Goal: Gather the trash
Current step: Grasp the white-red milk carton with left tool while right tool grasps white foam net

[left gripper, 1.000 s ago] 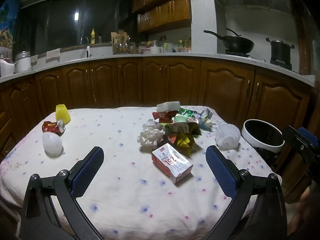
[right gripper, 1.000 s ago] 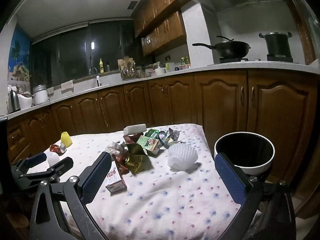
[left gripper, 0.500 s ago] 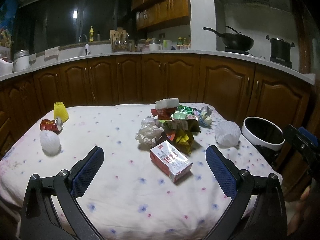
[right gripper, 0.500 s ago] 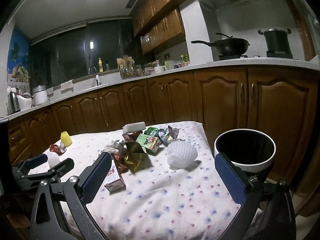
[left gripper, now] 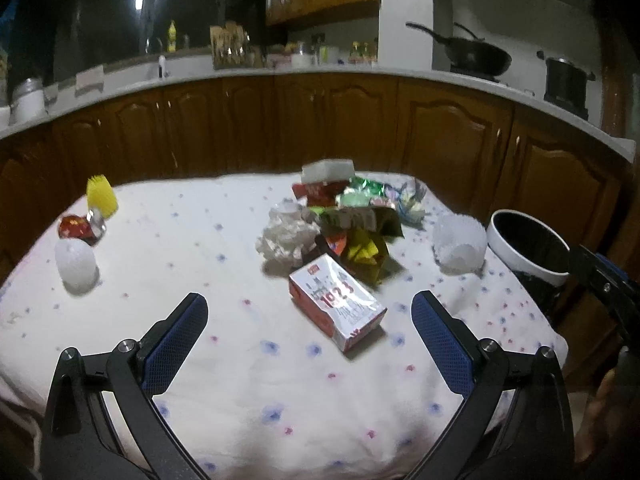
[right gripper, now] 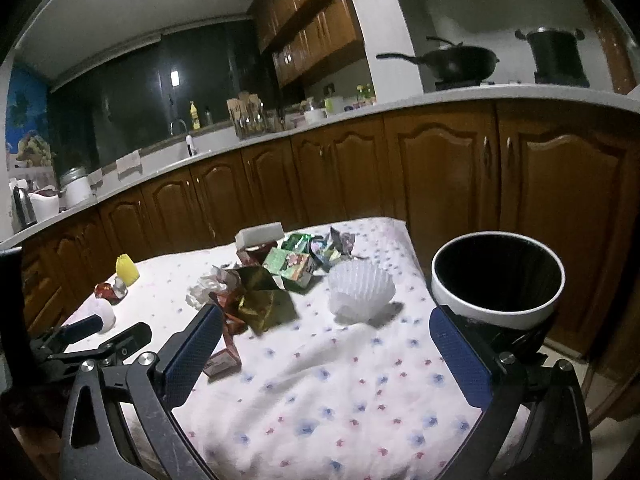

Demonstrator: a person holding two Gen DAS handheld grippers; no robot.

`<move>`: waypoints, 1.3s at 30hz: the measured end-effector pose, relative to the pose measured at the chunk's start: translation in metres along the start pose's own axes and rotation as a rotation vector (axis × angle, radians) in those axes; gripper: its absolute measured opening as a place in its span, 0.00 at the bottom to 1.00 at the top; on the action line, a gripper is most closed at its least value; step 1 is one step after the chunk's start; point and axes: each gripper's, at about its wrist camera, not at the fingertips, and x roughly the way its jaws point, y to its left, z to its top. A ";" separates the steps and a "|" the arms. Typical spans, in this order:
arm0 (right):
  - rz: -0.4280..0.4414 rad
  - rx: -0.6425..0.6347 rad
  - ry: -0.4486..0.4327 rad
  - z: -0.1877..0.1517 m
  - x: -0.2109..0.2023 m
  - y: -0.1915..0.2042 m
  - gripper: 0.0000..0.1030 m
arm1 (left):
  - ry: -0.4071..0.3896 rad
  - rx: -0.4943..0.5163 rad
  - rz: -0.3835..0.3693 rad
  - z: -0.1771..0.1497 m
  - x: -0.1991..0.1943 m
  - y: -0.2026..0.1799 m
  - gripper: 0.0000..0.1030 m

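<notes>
A pile of trash lies on the flowered tablecloth (left gripper: pixel 240 380): a red-and-white carton (left gripper: pixel 336 306), crumpled white paper (left gripper: pixel 286 238), gold and green wrappers (left gripper: pixel 360 240), and a white foam net (left gripper: pixel 460 246) (right gripper: pixel 360 290). At the left lie a second foam net (left gripper: pixel 76 266), a crushed red can (left gripper: pixel 80 228) and a yellow cup (left gripper: pixel 102 196). A white-rimmed black bin (right gripper: pixel 498 276) (left gripper: pixel 528 248) stands off the table's right edge. My left gripper (left gripper: pixel 310 314) is open and empty above the table, just short of the carton. My right gripper (right gripper: pixel 326 334) is open and empty, between the foam net and the bin.
Brown kitchen cabinets (right gripper: pixel 340 176) and a white counter (left gripper: pixel 320 72) curve behind the table. A wok (right gripper: pixel 460 60) and a pot (right gripper: pixel 556 56) sit on the stove at the right. The table's right edge drops off beside the bin.
My left gripper has moved forward and lower toward the carton, which now looks larger. My right gripper has shifted slightly forward toward the bin. Both stay open.
</notes>
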 end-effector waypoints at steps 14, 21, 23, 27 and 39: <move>0.012 0.075 0.163 0.002 0.073 -0.036 0.88 | 0.225 -0.108 -0.077 0.011 0.078 0.002 1.00; 0.007 0.155 0.255 0.007 0.122 -0.060 0.71 | 0.280 -0.117 -0.086 0.011 0.105 0.001 0.99; 0.011 0.170 0.285 0.007 0.136 -0.064 0.66 | 0.294 -0.114 -0.089 0.012 0.111 0.000 0.93; 0.025 0.181 0.333 0.004 0.161 -0.066 0.58 | 0.325 -0.108 -0.090 0.012 0.123 0.000 0.78; 0.048 0.133 0.298 0.004 0.140 -0.059 0.11 | 0.283 -0.062 -0.135 0.011 0.104 0.002 0.47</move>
